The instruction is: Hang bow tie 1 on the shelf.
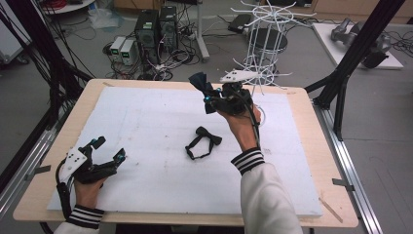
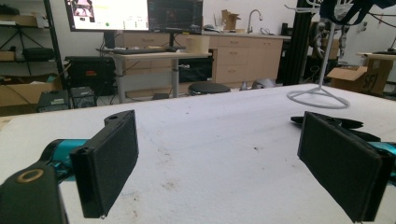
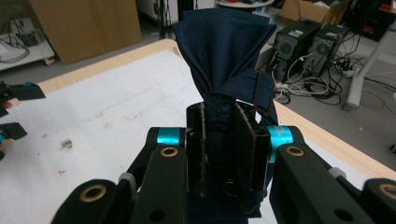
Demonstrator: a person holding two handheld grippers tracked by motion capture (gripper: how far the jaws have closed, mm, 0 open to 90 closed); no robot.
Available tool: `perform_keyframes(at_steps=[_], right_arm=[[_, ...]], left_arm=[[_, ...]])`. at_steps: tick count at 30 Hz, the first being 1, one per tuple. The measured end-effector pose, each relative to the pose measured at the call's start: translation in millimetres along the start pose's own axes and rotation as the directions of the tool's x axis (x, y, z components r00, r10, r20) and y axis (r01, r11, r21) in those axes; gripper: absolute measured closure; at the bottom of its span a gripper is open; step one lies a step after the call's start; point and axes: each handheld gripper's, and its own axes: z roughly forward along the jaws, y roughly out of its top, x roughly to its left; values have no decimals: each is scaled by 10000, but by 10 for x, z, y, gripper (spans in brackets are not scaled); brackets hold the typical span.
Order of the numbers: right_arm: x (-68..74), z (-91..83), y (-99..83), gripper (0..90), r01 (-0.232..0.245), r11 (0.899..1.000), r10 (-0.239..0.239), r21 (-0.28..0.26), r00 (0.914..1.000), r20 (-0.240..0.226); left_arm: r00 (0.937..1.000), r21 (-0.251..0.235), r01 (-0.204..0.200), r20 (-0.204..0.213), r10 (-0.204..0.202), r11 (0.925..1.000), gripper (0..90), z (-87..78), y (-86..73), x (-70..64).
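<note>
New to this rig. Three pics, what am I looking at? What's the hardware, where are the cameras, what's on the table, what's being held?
There is no robot arm: a person holds a handheld two-jaw gripper in each hand. The high view looks down from above the person's side. The other two pictures come from cameras riding on each gripper, looking along its black jaws.

The left gripper rests low near the table's front left corner, jaws wide open with nothing between them. The right gripper is raised over the far side, shut on a navy bow tie.

On the white mat lies a black bow tie. A white wire rack stands at the far edge.
</note>
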Motion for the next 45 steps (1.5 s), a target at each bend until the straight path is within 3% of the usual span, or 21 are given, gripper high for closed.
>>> perform_keyframes(at_steps=[10, 24, 45], right_arm=[[-43, -186, 8, 756, -115, 9984, 118, -560, 9999, 50], [-134, -436, 32, 756, -324, 9863, 406, -1616, 9981, 474], [-244, -674, 18, 756, -493, 9756, 690, -2141, 9940, 855]], left_arm=[[10000, 4, 5, 3, -5, 10000, 128, 0, 0, 1], [10000, -24, 2, -25, -2, 10000, 128, 2, -1, -5], [10000, -8, 1, -31, -1, 10000, 128, 1, 0, -6]])
